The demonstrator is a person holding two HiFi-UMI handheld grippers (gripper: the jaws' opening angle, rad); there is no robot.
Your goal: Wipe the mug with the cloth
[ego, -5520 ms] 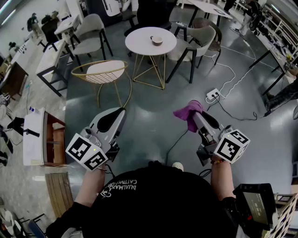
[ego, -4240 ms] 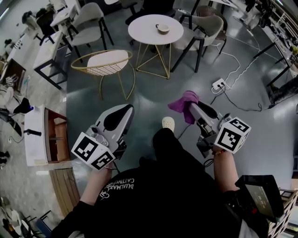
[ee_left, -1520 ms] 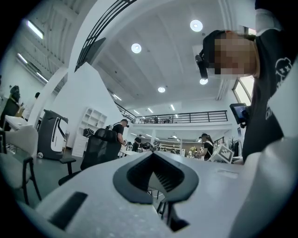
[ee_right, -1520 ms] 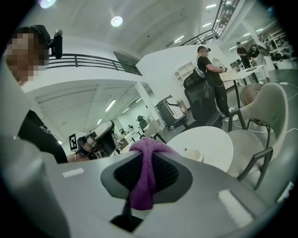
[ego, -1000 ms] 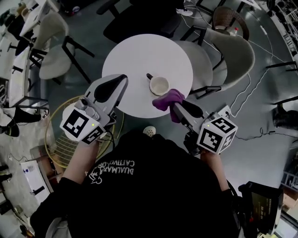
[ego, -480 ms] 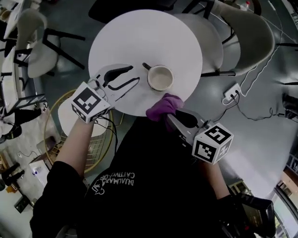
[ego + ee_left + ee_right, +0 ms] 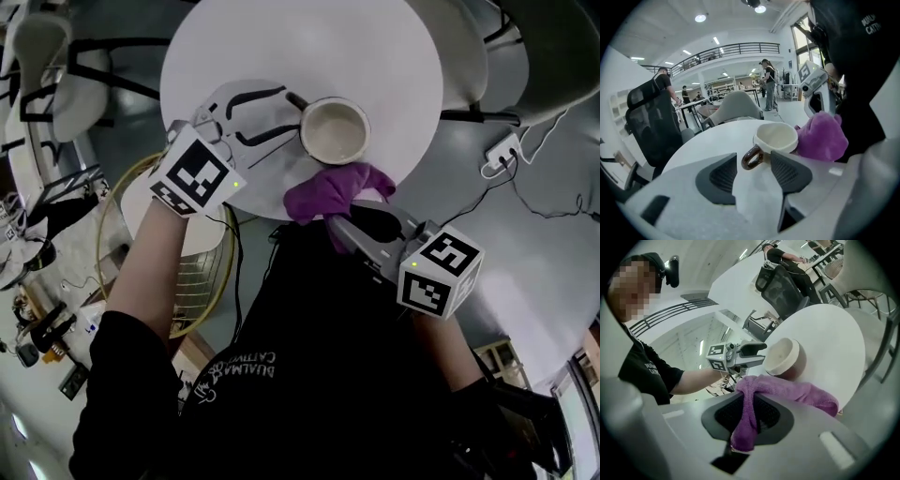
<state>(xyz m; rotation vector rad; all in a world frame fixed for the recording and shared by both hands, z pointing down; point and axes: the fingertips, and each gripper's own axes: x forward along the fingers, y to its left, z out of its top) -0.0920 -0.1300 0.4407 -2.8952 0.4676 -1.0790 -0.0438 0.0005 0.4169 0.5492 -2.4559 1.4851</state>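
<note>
On the round white desk [image 7: 375,47], near your edge, the cream ceramic mug [image 7: 334,130] stands upright. Your left hand-held gripper [image 7: 292,111] has just been opening, jaws apart around the brown handle [image 7: 751,158] (not pressing it). Your right hand-held gripper [image 7: 345,217] is clamped on the purple cloth [image 7: 333,190], just beside the mug.

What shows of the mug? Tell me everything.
The mug stands upright and empty on the white table, near its edge. It is cream inside, brown outside and glossy like ceramic. Its dark handle points between the left gripper's jaws, which have just been opening and don't touch it. The cloth sits close beside it.
</note>
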